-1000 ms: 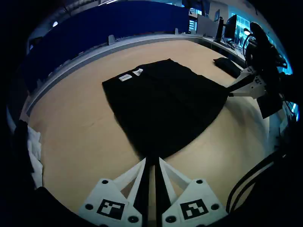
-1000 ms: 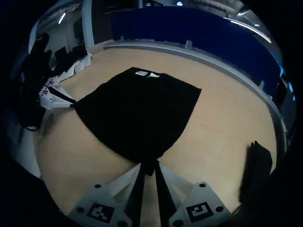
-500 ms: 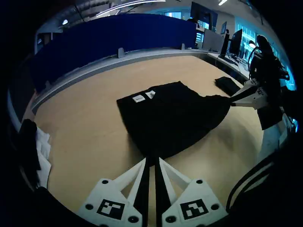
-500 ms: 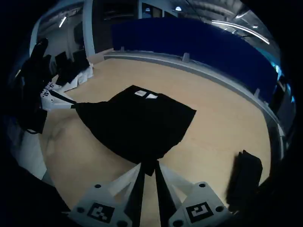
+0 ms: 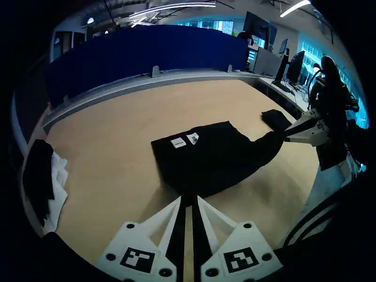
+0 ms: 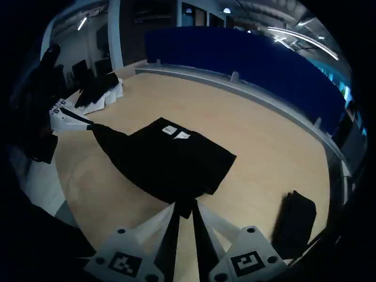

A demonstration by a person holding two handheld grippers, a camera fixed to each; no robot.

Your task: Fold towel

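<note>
A black towel (image 5: 211, 157) with two white tags (image 5: 184, 140) lies partly on the light wooden table (image 5: 108, 141), its near edge lifted. My left gripper (image 5: 189, 199) is shut on one near corner of the towel. Far right in the left gripper view, the right gripper (image 5: 287, 135) pinches the other corner. In the right gripper view the towel (image 6: 174, 160) hangs between my right gripper (image 6: 186, 207), shut on its corner, and the left gripper (image 6: 89, 126) at the far left, held by a dark-gloved hand (image 6: 40, 94).
A folded black cloth (image 6: 293, 223) lies near the table's right edge, also visible as a cloth (image 5: 276, 118) in the left gripper view. A pile of white and dark cloths (image 5: 47, 183) sits at the left edge. A blue partition (image 5: 141, 51) runs along the table's far side.
Both grippers have risen and pulled back with the corners held. The near edge of the towel has lifted off the table and the towel looks smaller and farther away.
</note>
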